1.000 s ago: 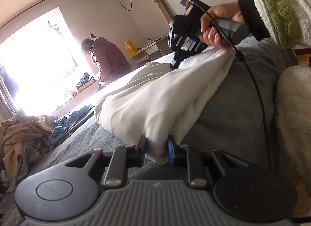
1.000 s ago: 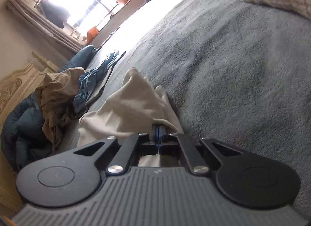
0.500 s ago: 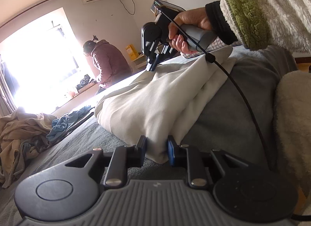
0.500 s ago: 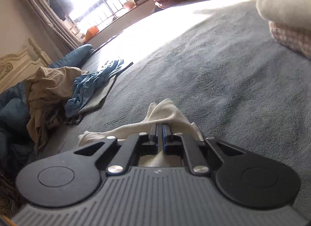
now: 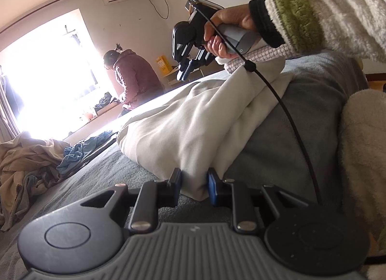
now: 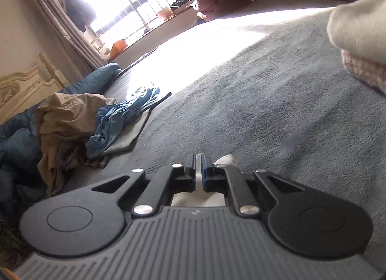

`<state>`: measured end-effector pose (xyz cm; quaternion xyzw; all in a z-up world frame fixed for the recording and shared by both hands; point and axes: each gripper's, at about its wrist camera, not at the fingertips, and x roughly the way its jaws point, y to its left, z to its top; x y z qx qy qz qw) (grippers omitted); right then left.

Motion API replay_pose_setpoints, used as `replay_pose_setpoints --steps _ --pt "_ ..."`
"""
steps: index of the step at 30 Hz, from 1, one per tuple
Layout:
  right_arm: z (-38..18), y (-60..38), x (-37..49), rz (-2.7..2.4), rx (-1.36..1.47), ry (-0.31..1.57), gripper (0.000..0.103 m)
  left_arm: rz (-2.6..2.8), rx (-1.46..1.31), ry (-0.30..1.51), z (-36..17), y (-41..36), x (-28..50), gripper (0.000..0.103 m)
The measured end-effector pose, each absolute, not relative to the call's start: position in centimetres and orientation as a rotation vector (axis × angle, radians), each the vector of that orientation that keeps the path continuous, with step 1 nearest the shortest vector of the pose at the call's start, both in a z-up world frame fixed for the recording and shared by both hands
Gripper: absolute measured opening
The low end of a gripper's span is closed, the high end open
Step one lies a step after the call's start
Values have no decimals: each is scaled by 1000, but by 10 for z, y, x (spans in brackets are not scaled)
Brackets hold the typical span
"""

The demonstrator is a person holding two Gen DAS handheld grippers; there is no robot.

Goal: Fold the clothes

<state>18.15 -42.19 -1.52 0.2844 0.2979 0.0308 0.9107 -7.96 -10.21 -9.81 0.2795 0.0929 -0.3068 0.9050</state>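
A cream garment (image 5: 193, 125) lies bunched on the grey bed cover (image 5: 277, 135). My left gripper (image 5: 194, 178) is shut on a thick fold of the garment's near edge, low on the bed. My right gripper (image 5: 184, 72), held by a hand in a fluffy cream and green sleeve, hangs raised over the garment's far end. In the right wrist view the right gripper (image 6: 199, 159) is shut on a thin strip of the same cream garment (image 6: 200, 198), which shows beneath the jaws.
A heap of tan clothes (image 6: 65, 116) and a blue garment (image 6: 120, 121) lies at the left by the headboard. A folded stack of cream and pink-checked clothes (image 6: 361, 46) sits at the right. A person in a maroon jacket (image 5: 135, 77) stands at the bright window.
The right gripper has risen and shifted left above the garment, lifting its pinched corner off the bed. Less cream cloth now shows ahead of its jaws. The left gripper has stayed put.
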Motion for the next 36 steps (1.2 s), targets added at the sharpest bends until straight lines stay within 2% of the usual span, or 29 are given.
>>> replay_pose_setpoints --steps 4,5,8,13,14,18,22,26,27,31,33,36 --pt "-44 -430 197 40 649 758 5 -630 588 198 -96 -103 -78 23" --pt "-46 -437 196 -19 641 737 0 -628 590 202 -95 -104 -78 23" --pt "-31 -448 172 -160 628 645 7 -629 570 228 -92 -102 -77 24" --pt "7 -432 88 -30 565 560 7 -637 573 256 -86 -96 -79 30" --pt "13 -428 73 5 557 551 8 -639 579 263 -85 -94 -81 34" --pt "-8 -395 54 269 590 647 8 -615 591 286 -78 -83 -90 35" --pt "-58 -372 46 349 589 743 5 -600 510 309 -56 -67 -95 35" --pt "-64 -441 -5 23 693 624 5 -630 393 303 -28 -60 -85 37" --pt "-57 -451 -18 -26 693 582 8 -645 373 301 -22 -64 -80 38" --pt "-29 -448 -45 0 651 458 8 -701 346 310 -6 -93 -54 41" --pt "-25 -427 -41 99 601 463 8 -721 349 335 -3 -112 -39 42" --pt "-36 -401 -27 132 452 534 8 -713 354 471 -8 -140 -13 42"
